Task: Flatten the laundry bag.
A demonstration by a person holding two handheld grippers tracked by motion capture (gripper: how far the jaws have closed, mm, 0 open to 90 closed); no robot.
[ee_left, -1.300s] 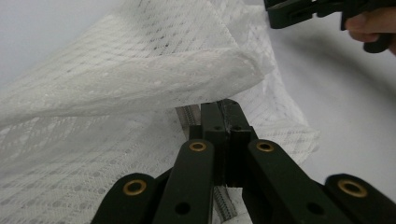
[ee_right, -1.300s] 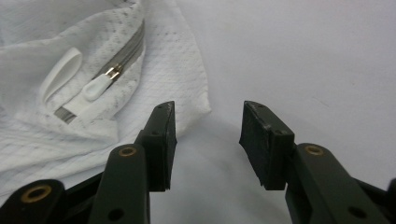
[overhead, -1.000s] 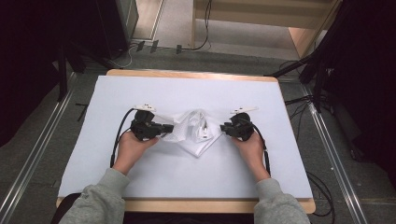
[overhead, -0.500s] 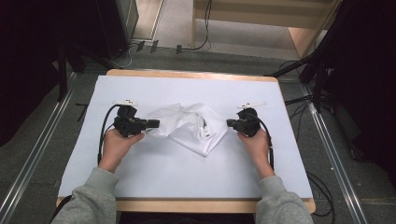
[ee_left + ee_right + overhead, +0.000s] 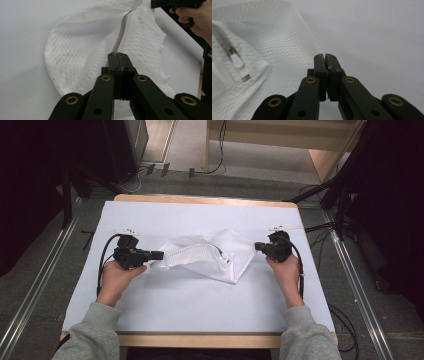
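A white mesh bag [image 5: 210,260] with a zipper lies stretched across the middle of the white-covered table [image 5: 200,310]. My left gripper [image 5: 159,255] is shut on the bag's left end. In the left gripper view its jaws [image 5: 117,53] pinch the mesh [image 5: 82,50] at the zipper seam. My right gripper [image 5: 257,246] is shut at the bag's right corner. In the right gripper view its jaws [image 5: 325,55] close on the very edge of the mesh [image 5: 274,37]. The zipper pull [image 5: 237,60] lies left of them.
The wooden table edge [image 5: 200,199] runs along the far side, with dark stands and cables on the floor beyond. The person's right hand [image 5: 197,17] shows at the top right of the left gripper view. White cover lies bare in front of the bag.
Both hands have moved apart, left hand leftward and right hand rightward. The bag went from a crumpled heap between the grippers to a spread, stretched shape.
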